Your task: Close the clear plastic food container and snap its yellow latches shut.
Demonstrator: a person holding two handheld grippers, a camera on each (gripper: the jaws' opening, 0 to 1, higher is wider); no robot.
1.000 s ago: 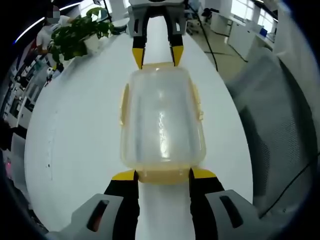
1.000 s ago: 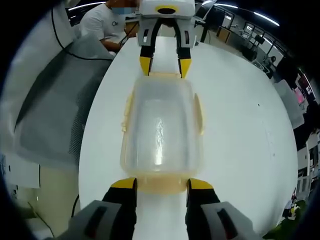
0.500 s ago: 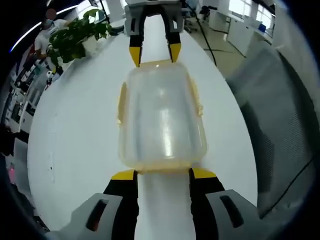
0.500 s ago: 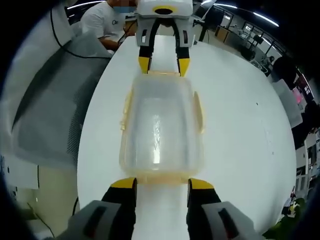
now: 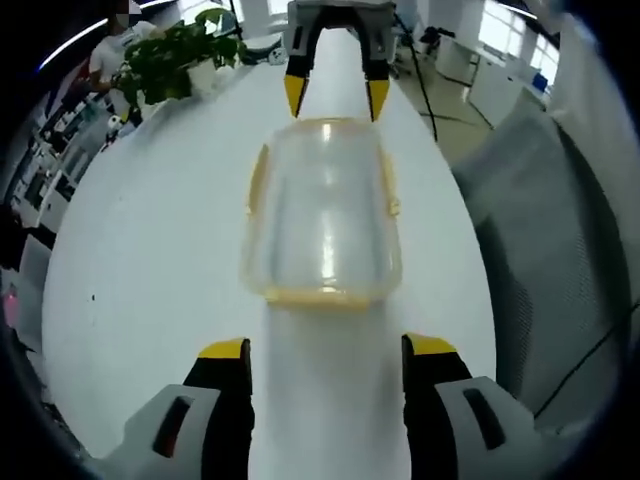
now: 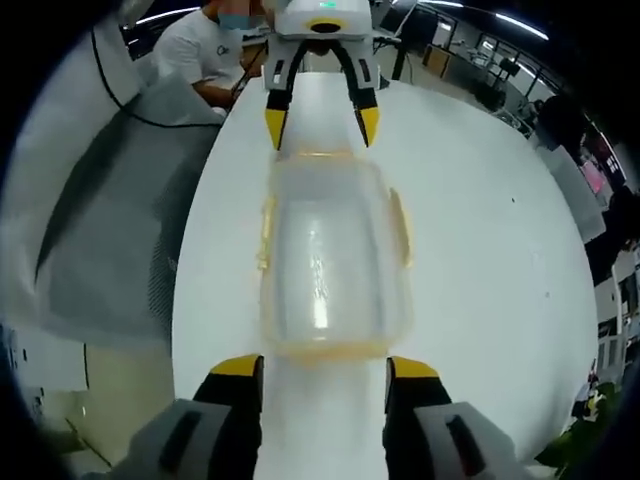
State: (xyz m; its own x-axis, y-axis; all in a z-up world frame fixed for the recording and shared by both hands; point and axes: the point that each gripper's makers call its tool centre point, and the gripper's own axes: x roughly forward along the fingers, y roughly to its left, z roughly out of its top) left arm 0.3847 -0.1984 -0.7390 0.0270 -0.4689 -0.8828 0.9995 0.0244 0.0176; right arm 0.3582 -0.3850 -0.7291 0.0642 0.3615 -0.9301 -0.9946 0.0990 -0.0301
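container lid on, frame centre on white table | my left gripper jaws spread, clear of its near end | my right gripper jaws apart, near end just ahead of them, contact unclear

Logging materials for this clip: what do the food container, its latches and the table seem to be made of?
Food container: clear, glossy plastic by the look; the white table shows through it and a light streak glints on the lid. Latches: opaque yellow, likely plastic too, hugging the sides. Table: smooth matte white surface, perhaps laminate; the look leaves that open.
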